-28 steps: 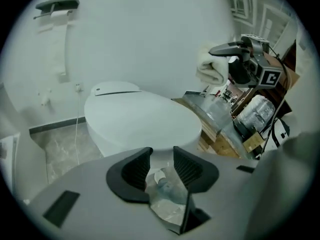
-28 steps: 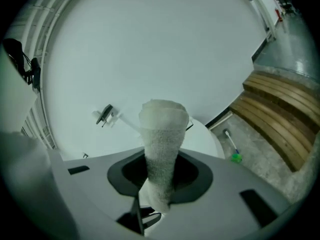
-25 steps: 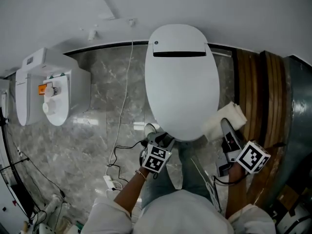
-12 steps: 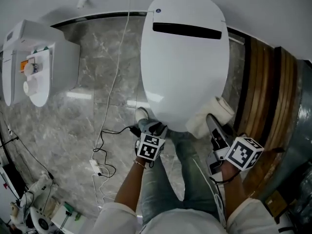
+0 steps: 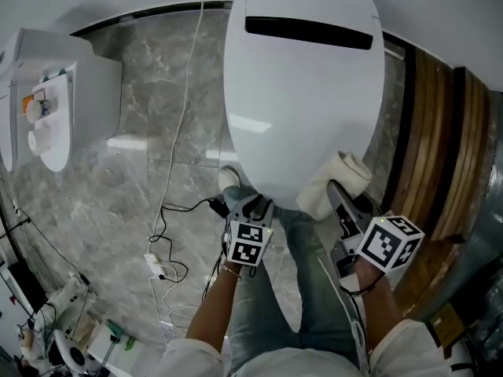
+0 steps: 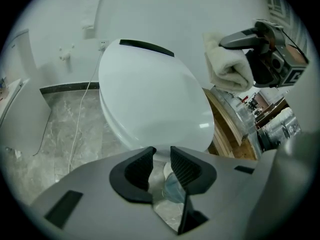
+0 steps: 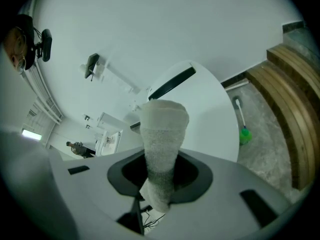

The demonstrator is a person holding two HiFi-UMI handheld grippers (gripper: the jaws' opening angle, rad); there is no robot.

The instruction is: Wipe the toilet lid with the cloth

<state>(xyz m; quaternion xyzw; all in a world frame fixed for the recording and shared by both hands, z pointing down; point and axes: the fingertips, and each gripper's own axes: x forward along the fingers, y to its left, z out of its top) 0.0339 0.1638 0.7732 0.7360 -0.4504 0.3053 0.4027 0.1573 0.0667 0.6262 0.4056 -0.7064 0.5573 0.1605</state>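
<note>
Right gripper: the right gripper [image 7: 160,176] was clamped on a rolled white terry cloth [image 7: 162,134], its jaws pinching the roll low down so that the thick free end stood out ahead of them as a wiping pad.
Cloth: in the head view, right of centre, the cloth [image 5: 334,183] lay against the lower right rim of the lid, with the right gripper [image 5: 339,201] just beneath it. Whether it was pressing down or only touching could not be told.
Left gripper: the left gripper [image 6: 161,164] had its jaws a narrow gap apart with nothing between them. In the head view it sat at the lid's near edge, bottom centre [image 5: 250,209], probably kept clear of the wiping path.
Toilet lid: the glossy white oval toilet lid [image 5: 302,93] was closed flat and filled the upper middle of the frame, its whole top exposed to the cloth.
Surroundings: grey marble floor [image 5: 157,132] lay at the left with a thin white cable [image 5: 185,124] trailing across it, and curved brown wooden panelling [image 5: 428,148] stood at the right.
Step judged: the wipe looked about to start from the near right rim, and most of the lid appeared not yet wiped.
</note>
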